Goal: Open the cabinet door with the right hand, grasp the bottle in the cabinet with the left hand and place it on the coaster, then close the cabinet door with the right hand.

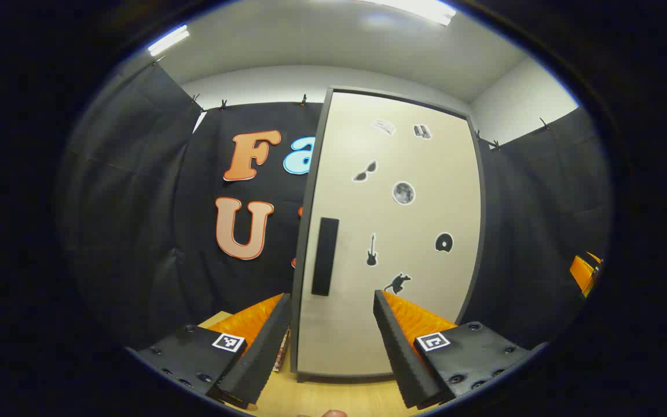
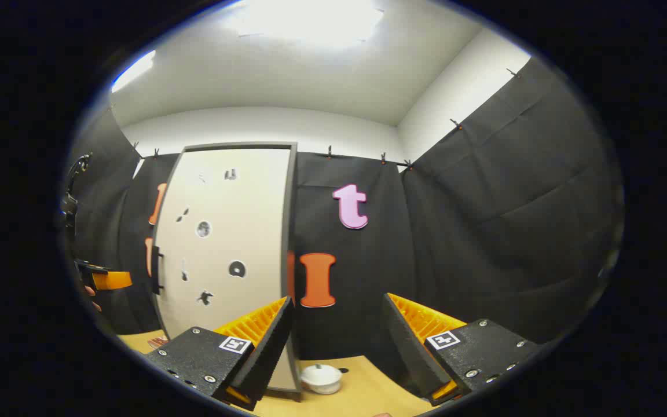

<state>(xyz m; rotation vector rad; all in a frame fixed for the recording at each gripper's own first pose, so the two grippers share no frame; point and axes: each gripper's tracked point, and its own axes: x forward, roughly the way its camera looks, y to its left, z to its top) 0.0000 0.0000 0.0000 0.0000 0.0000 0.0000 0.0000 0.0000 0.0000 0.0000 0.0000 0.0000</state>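
Spread and empty, our left gripper [image 1: 332,324] faces the shut cabinet door [image 1: 394,231]; it stands upright on the bench [image 1: 322,399], its dark handle [image 1: 325,256] vertical at its left edge; our right gripper [image 2: 336,333], jaws likewise apart, sees a white coaster [image 2: 321,377] right of the cabinet, near its foot.

The cabinet door [image 1: 391,231] is cream with a dark grey frame, a black handle [image 1: 325,256] and small black stickers. The table [image 1: 322,399] is light wood; the coaster [image 2: 321,379] is white.
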